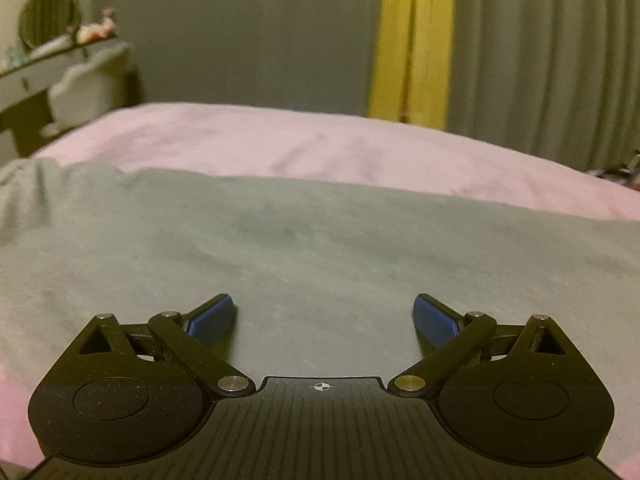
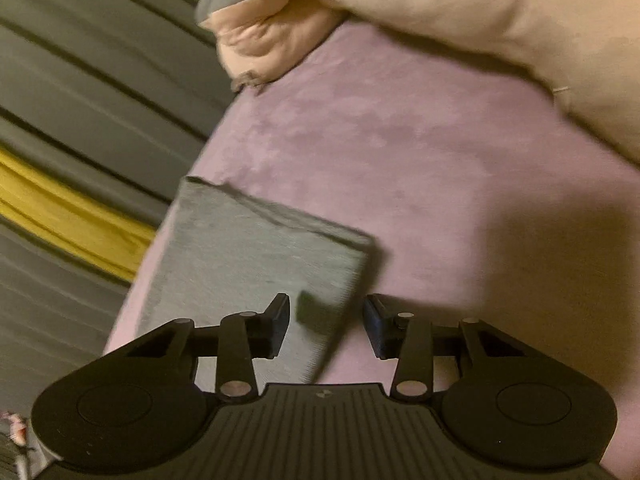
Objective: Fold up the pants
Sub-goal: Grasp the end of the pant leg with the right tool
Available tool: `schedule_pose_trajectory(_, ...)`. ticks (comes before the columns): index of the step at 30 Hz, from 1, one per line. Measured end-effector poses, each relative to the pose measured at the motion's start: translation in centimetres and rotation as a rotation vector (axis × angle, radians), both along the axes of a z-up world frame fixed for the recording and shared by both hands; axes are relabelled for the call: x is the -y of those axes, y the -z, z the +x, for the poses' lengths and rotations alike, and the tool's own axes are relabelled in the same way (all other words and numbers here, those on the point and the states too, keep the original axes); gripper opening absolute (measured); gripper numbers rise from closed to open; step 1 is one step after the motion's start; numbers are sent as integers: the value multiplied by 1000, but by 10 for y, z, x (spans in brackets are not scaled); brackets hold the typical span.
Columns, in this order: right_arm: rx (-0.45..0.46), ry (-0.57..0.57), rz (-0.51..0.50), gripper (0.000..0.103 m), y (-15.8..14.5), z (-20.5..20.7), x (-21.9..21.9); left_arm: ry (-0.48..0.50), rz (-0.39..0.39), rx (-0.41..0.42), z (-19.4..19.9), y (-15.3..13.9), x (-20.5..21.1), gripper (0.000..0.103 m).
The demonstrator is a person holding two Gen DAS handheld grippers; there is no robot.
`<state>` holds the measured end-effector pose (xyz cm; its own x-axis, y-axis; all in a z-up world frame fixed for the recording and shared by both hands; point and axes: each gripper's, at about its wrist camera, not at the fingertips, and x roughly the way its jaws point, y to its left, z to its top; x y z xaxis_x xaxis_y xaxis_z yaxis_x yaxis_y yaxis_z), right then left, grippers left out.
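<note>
The grey pants [image 1: 280,248] lie flat on a pink bedspread [image 1: 320,144]. In the left wrist view they fill the foreground. My left gripper [image 1: 324,312] is wide open just above the cloth, holding nothing. In the right wrist view the pants [image 2: 248,264] show as a folded grey rectangle with a stacked edge at its far end. My right gripper [image 2: 326,320] is open above the near right edge of the pants, its left finger over the cloth and its right finger over the bedspread [image 2: 440,184]. The view is blurred.
Grey curtains [image 1: 540,60] with a yellow strip [image 1: 412,40] hang behind the bed. A dressing table with a round mirror [image 1: 48,16] stands at far left. Cream pillows [image 2: 480,16] lie at the head of the bed.
</note>
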<state>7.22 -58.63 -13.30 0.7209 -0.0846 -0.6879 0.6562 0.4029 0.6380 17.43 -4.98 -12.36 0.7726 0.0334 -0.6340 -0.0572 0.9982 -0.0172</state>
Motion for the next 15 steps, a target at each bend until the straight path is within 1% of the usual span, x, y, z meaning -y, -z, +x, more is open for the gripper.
schedule_pose_trajectory(1, -1, 0, 8, 42, -3, -2, -5, 8, -6, -10, 0, 2, 1, 101)
schedule_pose_trajectory(4, 0, -6, 0, 44, 0, 17, -4, 14, 41, -17, 1, 6, 5, 101)
schedule_pose_trajectory(6, 7, -13, -4, 48, 2, 24, -2, 13, 38, -21, 3, 8, 3, 101)
schedule_pose_trajectory(9, 24, -28, 3, 47, 2, 28, 3, 15, 50, -21, 4, 9, 6, 102)
schedule_pose_trajectory(11, 15, -41, -15, 27, 2, 28, 4, 15, 56, -22, 4, 10, 6, 102)
schedule_pose_trajectory(12, 8, -49, -30, 13, 1, 26, 3, 15, 56, -22, 4, 10, 6, 102)
schedule_pose_trajectory(14, 26, -70, -32, 13, 0, 23, 4, 11, 42, -19, 4, 8, 5, 101)
schedule_pose_trajectory(15, 35, -73, -32, 15, -1, 20, 4, 10, 27, -13, 3, 6, 3, 101)
